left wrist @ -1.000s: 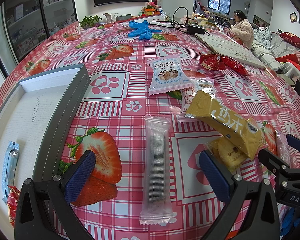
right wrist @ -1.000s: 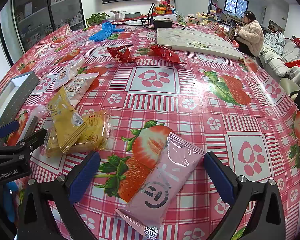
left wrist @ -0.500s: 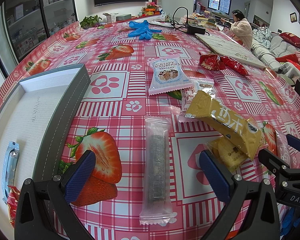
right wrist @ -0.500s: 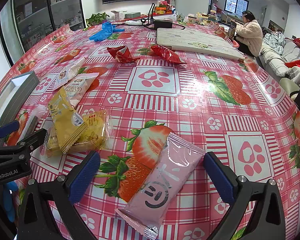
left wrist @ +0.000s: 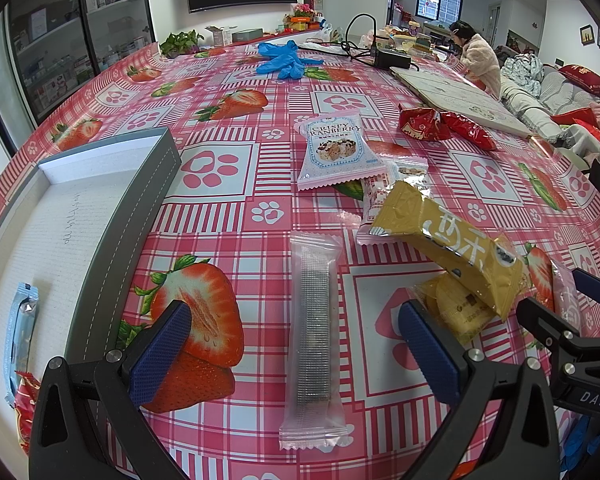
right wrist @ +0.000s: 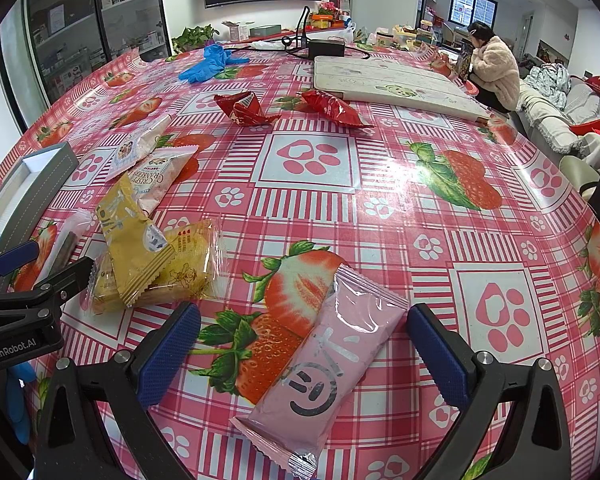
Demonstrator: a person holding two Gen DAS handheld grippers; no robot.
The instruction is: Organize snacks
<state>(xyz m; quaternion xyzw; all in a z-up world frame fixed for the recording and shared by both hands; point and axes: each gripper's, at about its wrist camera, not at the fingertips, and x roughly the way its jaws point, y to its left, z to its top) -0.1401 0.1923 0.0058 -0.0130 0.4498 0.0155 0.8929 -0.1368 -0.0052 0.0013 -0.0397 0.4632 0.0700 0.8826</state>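
Note:
My left gripper (left wrist: pixel 294 350) is open, its fingers on either side of a clear-wrapped dark wafer bar (left wrist: pixel 314 336) lying on the tablecloth. My right gripper (right wrist: pixel 304 346) is open around a pink snack pack (right wrist: pixel 332 360) with a smiley mark. A yellow pack (left wrist: pixel 448 246) lies on a clear bag of biscuits (left wrist: pixel 456 312); both show in the right wrist view too, the yellow pack (right wrist: pixel 130 240) atop the biscuits (right wrist: pixel 188 260). A Crispy Cranberry pack (left wrist: pixel 336 152) lies farther back. The grey tray (left wrist: pixel 112 240) at left holds a blue bar (left wrist: pixel 18 328) and a red pack (left wrist: pixel 24 408).
Two red packs (right wrist: pixel 244 110) (right wrist: pixel 334 108) lie mid-table. Blue gloves (left wrist: pixel 284 62), a flat white board (right wrist: pixel 396 86), a power adapter with cables (right wrist: pixel 326 46) and a plant sit at the far edge. A person (right wrist: pixel 494 70) sits beyond the table at right.

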